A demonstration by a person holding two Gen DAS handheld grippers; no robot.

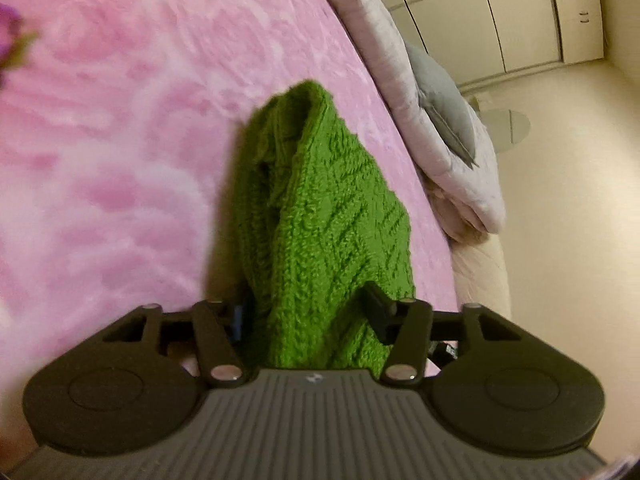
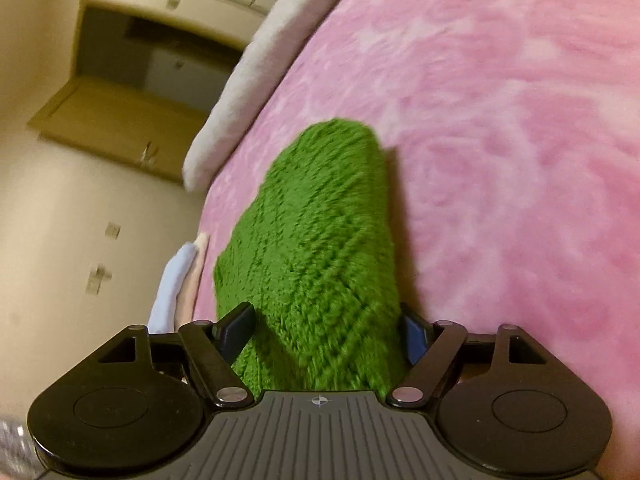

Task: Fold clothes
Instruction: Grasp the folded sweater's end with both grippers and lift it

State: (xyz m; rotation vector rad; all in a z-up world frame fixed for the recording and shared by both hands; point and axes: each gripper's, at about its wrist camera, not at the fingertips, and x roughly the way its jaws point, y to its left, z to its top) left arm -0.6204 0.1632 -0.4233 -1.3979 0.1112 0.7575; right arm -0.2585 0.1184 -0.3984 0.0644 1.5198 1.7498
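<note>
1. While both grippers grip it, the green sweater (image 1: 320, 216) hangs bunched over the pink blanket (image 1: 120, 140) on the bed.
2. Its knit is thick, with a raised diagonal cable pattern and a rolled, ribbed edge at the far end.
3. The left gripper (image 1: 308, 312) has its fingers pinching a fold of the sweater.
4. The right gripper (image 2: 326, 332) likewise has its fingers pinching the sweater (image 2: 320, 248), which looks blurred here.
5. A pale quilt (image 1: 440, 128) lies along the bed's edge.
</note>
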